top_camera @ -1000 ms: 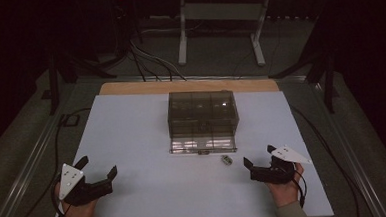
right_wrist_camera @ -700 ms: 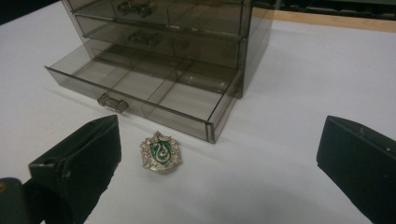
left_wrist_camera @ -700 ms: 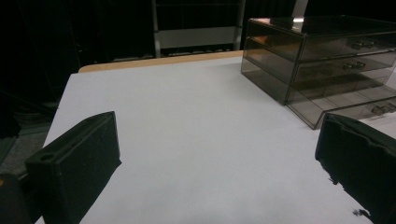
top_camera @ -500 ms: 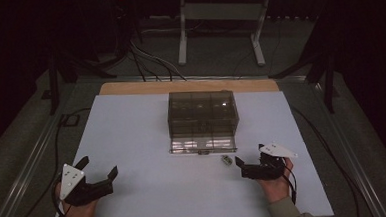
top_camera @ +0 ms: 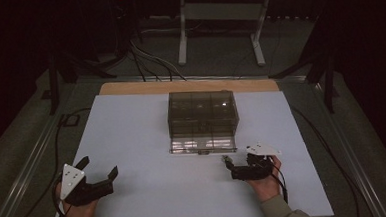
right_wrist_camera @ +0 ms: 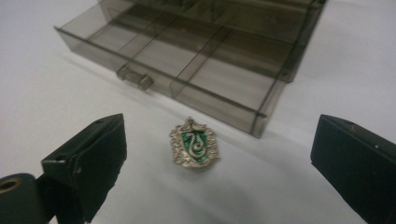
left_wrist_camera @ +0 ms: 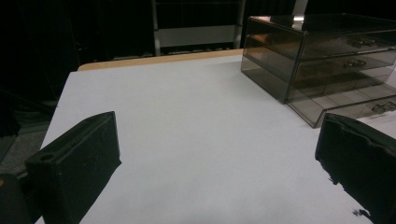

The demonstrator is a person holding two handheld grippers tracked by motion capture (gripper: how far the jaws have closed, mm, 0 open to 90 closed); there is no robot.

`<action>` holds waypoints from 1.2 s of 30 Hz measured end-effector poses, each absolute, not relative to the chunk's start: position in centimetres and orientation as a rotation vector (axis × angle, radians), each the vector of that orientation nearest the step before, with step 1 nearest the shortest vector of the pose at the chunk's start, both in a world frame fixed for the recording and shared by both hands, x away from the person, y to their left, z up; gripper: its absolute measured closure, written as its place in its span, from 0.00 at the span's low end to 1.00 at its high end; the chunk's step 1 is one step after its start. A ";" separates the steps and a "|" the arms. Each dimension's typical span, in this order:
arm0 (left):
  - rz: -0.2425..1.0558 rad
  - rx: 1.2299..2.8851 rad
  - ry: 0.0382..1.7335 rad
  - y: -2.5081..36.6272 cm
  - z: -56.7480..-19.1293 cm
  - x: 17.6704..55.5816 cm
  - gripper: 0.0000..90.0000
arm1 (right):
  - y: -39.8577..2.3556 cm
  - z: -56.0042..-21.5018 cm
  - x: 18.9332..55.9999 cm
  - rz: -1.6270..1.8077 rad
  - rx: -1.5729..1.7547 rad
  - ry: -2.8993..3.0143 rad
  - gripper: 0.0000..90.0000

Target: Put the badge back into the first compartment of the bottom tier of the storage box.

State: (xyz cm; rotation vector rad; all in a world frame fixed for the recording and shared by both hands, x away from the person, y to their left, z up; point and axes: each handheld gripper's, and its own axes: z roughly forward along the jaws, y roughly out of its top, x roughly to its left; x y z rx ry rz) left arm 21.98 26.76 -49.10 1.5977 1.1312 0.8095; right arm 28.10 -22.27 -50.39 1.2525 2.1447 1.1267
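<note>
the right tongs (right_wrist_camera: 215, 154) stand wide open with nothing in them, their two black jaws set either side of a small badge (right_wrist_camera: 194, 143) that lies flat on the white worktop (right_wrist_camera: 42, 88). the badge is a metal crest with a green shield and a pale snake on it, and it touches neither jaw. in the high view the right tongs (top_camera: 234, 170) sit low at the worktop's near right, the badge (top_camera: 227, 159) just ahead of their tips.

just beyond the badge is the bottom drawer (right_wrist_camera: 196, 70) of a smoky clear box (top_camera: 202, 119), pulled out and split into compartments, a small handle (right_wrist_camera: 135, 77) on its front. the badge lies near the drawer's front wall, apart from it.

the left tongs (top_camera: 100, 171) rest at the worktop's near left, well apart from the badge, also wide open and holding nothing. in the left gripper view the box (left_wrist_camera: 322, 65) stands off to the right with its stacked drawers facing that way.

behind the worktop a wooden strip (top_camera: 190, 85) runs along the far edge.
</note>
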 end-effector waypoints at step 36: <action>0.810 1.603 1.132 26.8 -49.1 22.0 0.01 | -21.6 -51.1 29.2 1.038 1.228 2.235 0.91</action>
